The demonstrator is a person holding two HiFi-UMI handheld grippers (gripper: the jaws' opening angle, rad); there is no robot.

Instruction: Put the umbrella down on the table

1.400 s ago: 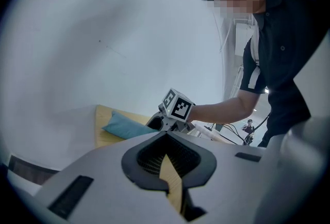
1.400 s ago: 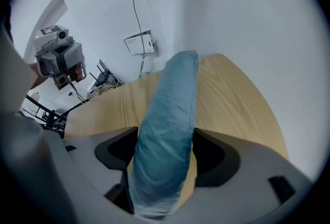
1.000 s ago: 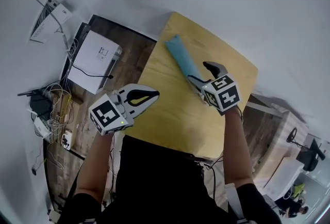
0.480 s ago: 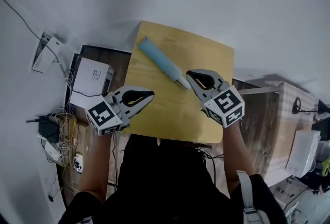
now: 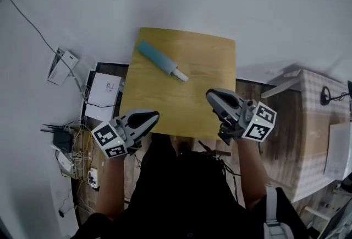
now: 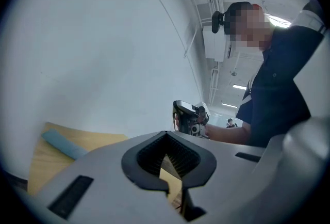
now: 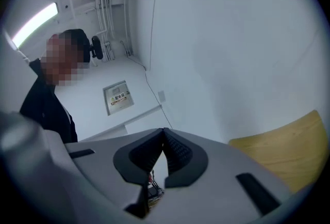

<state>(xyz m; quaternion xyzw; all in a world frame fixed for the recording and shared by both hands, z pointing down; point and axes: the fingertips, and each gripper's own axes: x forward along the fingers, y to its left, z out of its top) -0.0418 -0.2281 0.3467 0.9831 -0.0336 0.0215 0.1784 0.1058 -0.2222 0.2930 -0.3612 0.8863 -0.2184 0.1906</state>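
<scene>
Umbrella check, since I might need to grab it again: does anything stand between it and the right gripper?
Nothing visible does. The umbrella lies flat on the far left part of the table. Only plain wooden tabletop shows between it and the right gripper, which is shut and empty at the table's near right side.

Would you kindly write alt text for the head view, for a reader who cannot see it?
Seen from above, a folded light-blue umbrella lies alone on a wooden table. The person's left gripper and right gripper hover by the table's near edge, both shut and empty. Cables lie tangled at left.
</scene>
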